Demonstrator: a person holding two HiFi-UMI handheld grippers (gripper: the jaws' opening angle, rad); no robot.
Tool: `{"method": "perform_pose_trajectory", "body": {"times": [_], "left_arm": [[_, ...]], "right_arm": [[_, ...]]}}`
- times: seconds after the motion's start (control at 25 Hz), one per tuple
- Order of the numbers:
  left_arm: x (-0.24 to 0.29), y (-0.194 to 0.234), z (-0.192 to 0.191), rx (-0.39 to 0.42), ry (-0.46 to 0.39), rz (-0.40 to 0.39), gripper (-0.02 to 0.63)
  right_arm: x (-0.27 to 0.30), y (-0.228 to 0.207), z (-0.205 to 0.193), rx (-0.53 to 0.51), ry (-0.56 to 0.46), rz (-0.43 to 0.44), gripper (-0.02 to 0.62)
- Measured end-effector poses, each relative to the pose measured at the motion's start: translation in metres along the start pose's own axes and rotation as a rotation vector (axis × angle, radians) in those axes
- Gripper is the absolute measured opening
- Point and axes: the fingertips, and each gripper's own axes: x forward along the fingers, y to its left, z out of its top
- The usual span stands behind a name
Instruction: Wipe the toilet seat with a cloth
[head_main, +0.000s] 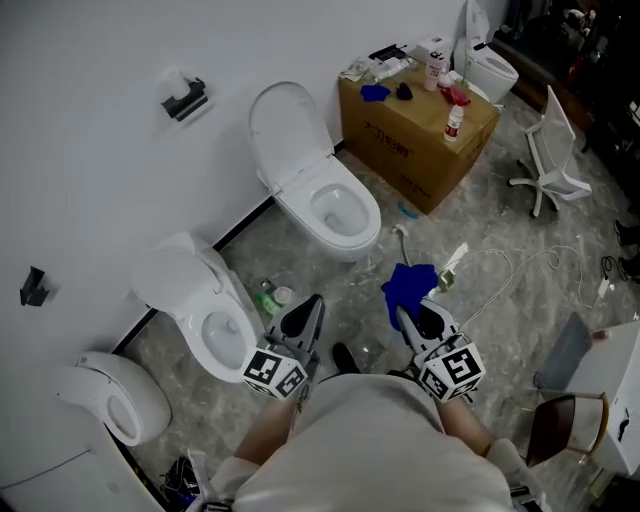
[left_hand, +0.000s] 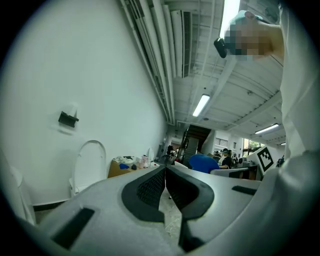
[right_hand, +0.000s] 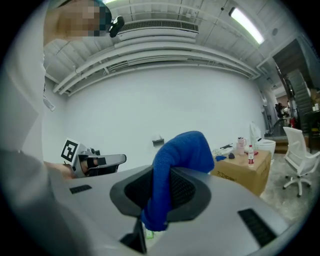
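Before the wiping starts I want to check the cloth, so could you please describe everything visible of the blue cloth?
The blue cloth is soft, towel-like fabric, plain deep blue. The right gripper has its jaws shut on it: most bunches above them, a short end hangs below. It is held in the air, touching only the jaws.

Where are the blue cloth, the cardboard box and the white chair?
Cloth (head_main: 408, 285): head view, its bunched middle.
Box (head_main: 385, 140): head view, its front side.
Chair (head_main: 558, 130): head view, its backrest.
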Motion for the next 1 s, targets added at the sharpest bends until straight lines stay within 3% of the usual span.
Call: {"method": "perform_pose_trajectory", "body": {"times": [0.24,0.56,0.8,1.0], "left_arm": [[0.029,0.068,0.020,0.006,0.002,0.029,0.009],[0.093,0.126,0.005,-0.043,0.052,0.079,0.009],[0.172,0.182,0.013,-0.035,0.065,0.159,0.009],[0.228,0.225,0.029,-0.037,0.073,0.259,0.009]], "right_arm": [[0.073,-0.021,0.012,-0.022,0.017,0.002,0.054],[0.156,-0.080,0.002,0.020,0.069,0.029,0.054],[0.243,-0.142,0.006,0.028,0.125,0.113,0.054],[0.309,-0.184,0.021,0.010,0.167,0.237,0.054]]}}
